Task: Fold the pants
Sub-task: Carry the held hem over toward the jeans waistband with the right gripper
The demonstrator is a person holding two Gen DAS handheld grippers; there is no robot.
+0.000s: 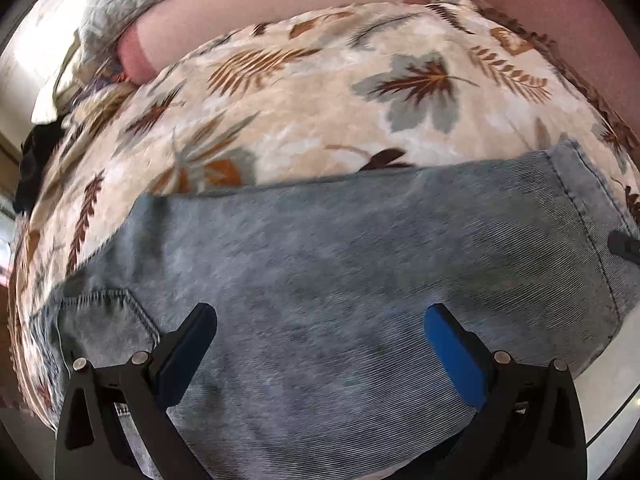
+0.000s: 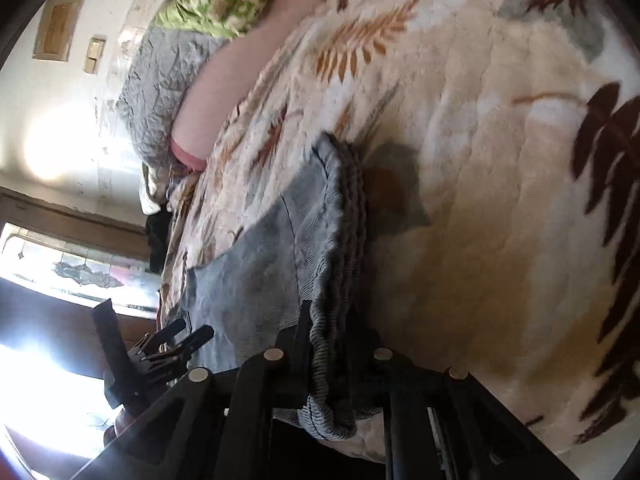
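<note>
We see 1 pr of jeans point(image 1: 340, 260) folded on 1 leaf-print blanket point(image 1: 320, 92). Left gripper point(image 1: 320, 332) hovers over them, jaws apart; right gripper point(image 2: 328, 344), rolled sideways, clamps their near-right edge.

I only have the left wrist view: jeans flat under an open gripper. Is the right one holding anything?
Observer: Yes. The right gripper is shut on the stacked edge of the jeans.
Operator: How many layers there?
Observer: Several folded layers show at that edge; I cannot count them exactly.
Operator: Where is my left gripper from that side?
Observer: The left gripper sits open at the jeans' far side, above the denim.
</note>
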